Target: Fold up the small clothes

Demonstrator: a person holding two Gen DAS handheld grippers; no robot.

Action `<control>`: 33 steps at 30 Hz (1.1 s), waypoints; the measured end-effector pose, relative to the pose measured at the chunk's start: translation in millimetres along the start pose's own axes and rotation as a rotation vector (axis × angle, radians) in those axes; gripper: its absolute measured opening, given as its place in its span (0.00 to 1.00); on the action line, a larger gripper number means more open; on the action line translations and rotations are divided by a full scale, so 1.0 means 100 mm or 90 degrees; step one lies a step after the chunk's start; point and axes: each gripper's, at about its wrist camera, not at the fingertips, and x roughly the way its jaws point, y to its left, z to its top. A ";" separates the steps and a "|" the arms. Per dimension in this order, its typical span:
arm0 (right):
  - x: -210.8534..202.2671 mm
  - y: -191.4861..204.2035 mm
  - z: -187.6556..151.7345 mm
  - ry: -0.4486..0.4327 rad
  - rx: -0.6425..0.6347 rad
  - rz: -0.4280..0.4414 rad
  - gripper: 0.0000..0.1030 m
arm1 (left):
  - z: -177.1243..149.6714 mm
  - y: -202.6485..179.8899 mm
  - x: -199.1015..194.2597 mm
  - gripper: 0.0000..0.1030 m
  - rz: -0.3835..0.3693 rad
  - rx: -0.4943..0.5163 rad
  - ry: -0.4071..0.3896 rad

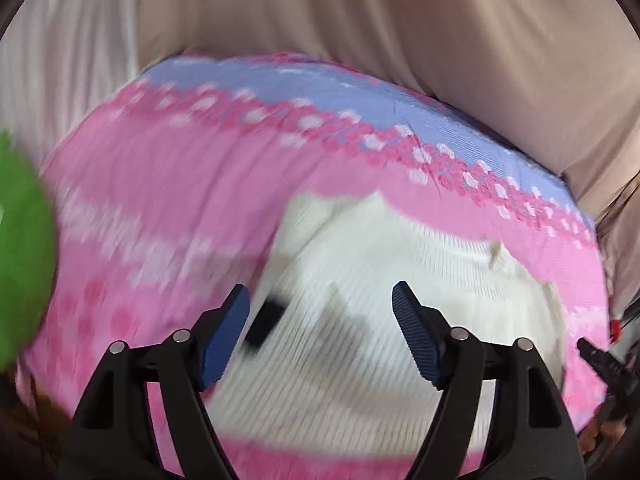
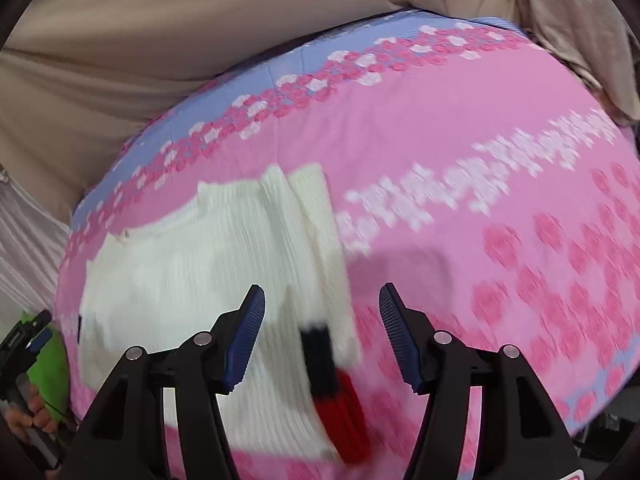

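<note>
A white ribbed knit garment (image 2: pixel 208 280) is laid flat on a pink sheet (image 2: pixel 460 160) patterned with darker pink dots, white lettering and a lilac border. A dark blue and red striped band (image 2: pixel 336 380) is seen at the garment's near right edge. Above the garment, the left tongs (image 1: pixel 320 332) are held open with nothing between the blue pads. The right tongs (image 2: pixel 322 334) are likewise open and empty, held over the garment's striped edge. A green object (image 1: pixel 20 248) is seen left of the garment
</note>
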 end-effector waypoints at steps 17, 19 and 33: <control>1.04 0.50 0.85 0.057 -0.077 -0.026 0.14 | 0.14 0.21 0.99 0.00 0.063 -0.089 0.094; 1.12 0.37 0.76 0.055 -0.046 -0.012 0.14 | 0.16 0.18 0.88 0.01 0.041 -0.092 0.083; 0.22 0.56 0.21 -0.043 -0.017 0.032 0.35 | 0.24 0.20 1.13 0.08 0.041 -0.076 0.079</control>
